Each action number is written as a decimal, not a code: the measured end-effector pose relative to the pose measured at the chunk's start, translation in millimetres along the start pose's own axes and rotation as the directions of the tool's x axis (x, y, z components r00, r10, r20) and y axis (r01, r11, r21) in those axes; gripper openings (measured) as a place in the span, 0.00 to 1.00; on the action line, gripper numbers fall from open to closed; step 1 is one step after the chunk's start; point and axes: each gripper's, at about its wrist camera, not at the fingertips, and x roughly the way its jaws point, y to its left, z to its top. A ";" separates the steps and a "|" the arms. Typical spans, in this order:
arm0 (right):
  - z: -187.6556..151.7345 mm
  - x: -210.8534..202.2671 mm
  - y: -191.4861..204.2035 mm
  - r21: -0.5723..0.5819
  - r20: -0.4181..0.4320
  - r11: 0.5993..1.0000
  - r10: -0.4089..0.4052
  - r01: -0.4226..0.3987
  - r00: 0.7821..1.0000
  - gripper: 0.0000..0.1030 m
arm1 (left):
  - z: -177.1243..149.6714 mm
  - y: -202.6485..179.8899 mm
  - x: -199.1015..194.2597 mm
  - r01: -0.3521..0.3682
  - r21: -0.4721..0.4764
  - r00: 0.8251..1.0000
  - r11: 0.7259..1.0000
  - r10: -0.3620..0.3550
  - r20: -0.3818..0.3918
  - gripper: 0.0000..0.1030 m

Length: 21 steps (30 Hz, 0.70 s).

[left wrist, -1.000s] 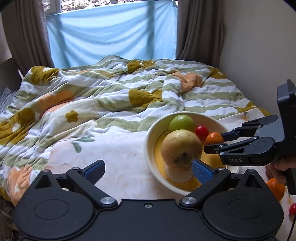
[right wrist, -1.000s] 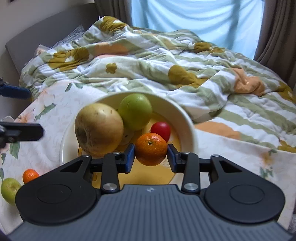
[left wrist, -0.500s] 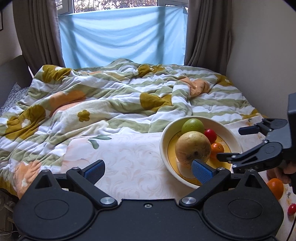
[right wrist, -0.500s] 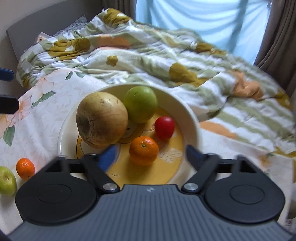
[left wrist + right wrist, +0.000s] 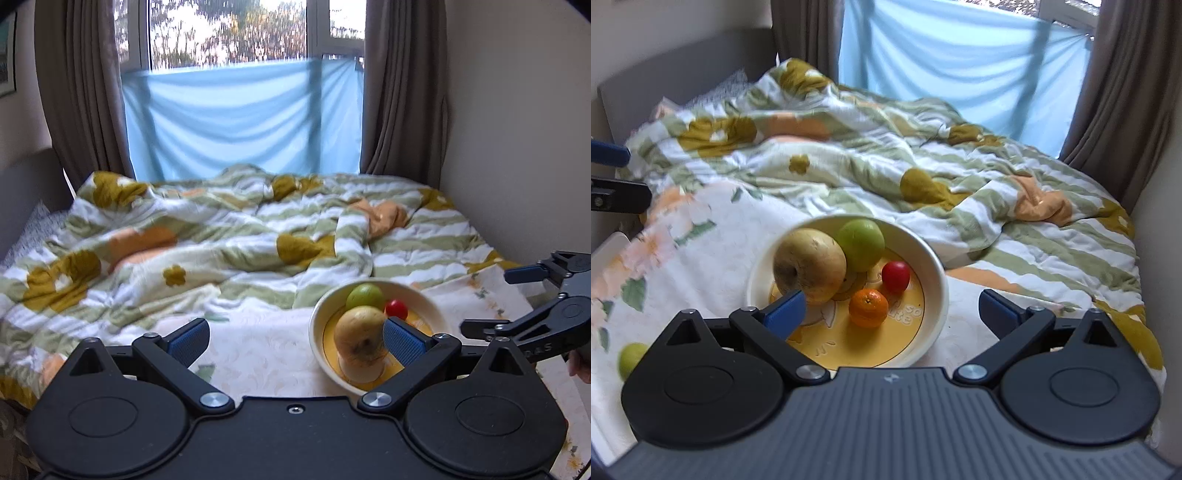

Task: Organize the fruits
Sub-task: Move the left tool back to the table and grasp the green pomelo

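A cream bowl [image 5: 938, 291] with a yellow inside sits on a white floral cloth on the bed. It holds a big yellow-brown fruit [image 5: 809, 266], a green apple [image 5: 862, 243], a small red fruit [image 5: 895, 277] and a mandarin [image 5: 868, 308]. My right gripper [image 5: 892, 310] hangs open above the bowl's near side with nothing between its pads. In the left wrist view the bowl [image 5: 436, 310] lies right of centre, and my left gripper [image 5: 295, 339] is open and empty over the cloth. The right gripper [image 5: 502, 301] shows at that view's right edge.
A lone green fruit [image 5: 631, 356] lies on the cloth [image 5: 713, 254] left of the bowl. A rumpled flowered quilt [image 5: 221, 243] covers the rest of the bed. A wall [image 5: 517, 147] closes the right side, and curtains and a window stand behind.
The right gripper opened and let the mandarin go into the bowl. Both grippers then drew back and rose, so the bowl looks smaller and farther.
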 end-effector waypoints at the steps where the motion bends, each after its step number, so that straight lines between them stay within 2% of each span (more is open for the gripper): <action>1: 0.5 -8.5 -1.7 0.010 0.006 1.000 0.003 -0.003 1.000 1.00 | 0.6 -2.7 -6.6 -0.006 0.002 1.000 1.000 0.006 0.013 1.00; 7: -1.8 -64.4 -16.1 0.053 0.055 0.998 -0.030 0.027 0.998 1.00 | -4.7 -14.5 -42.8 -0.048 -0.007 0.998 0.999 0.048 0.050 1.00; 14: -19.3 -119.9 -27.9 0.090 0.055 0.991 -0.101 0.096 0.993 1.00 | -27.4 -29.3 -76.4 -0.097 -0.049 0.994 0.994 0.100 0.054 1.00; 21: -53.7 -141.8 -24.0 0.092 0.026 0.994 -0.061 0.059 0.998 1.00 | -54.3 -33.7 -88.9 -0.112 -0.097 0.993 0.989 0.116 0.033 1.00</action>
